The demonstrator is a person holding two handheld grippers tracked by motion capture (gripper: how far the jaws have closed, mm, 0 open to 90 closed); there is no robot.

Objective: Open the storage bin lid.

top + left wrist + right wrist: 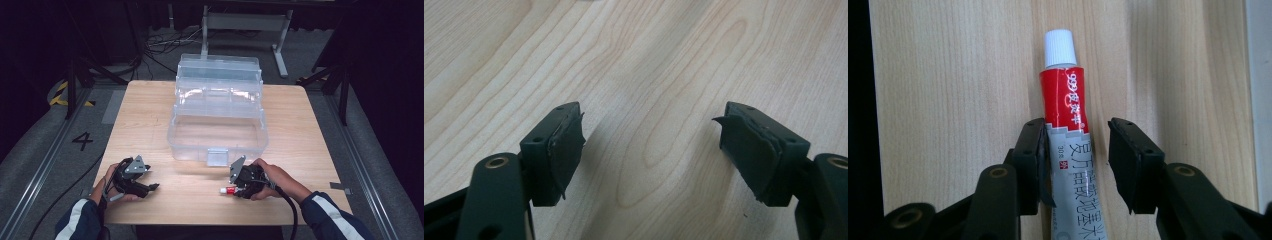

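A small tube (1063,95) with a white cap, a red band and a grey printed body lies on the wooden table (150,115) near its front edge. In the high view the tube (227,190) pokes out to the left of my right gripper (235,189). In the right gripper view, my right gripper (1078,125) straddles the tube's body: the left jaw touches it and a gap remains at the right jaw. My left gripper (150,187) rests at the front left, and in its own view my left gripper (651,125) is open over bare wood.
A clear plastic toolbox (190,150) stands open in the middle of the table, its lid and trays folded back toward the far edge and its latch (217,156) facing me. Dark floor, cables and stands surround the table.
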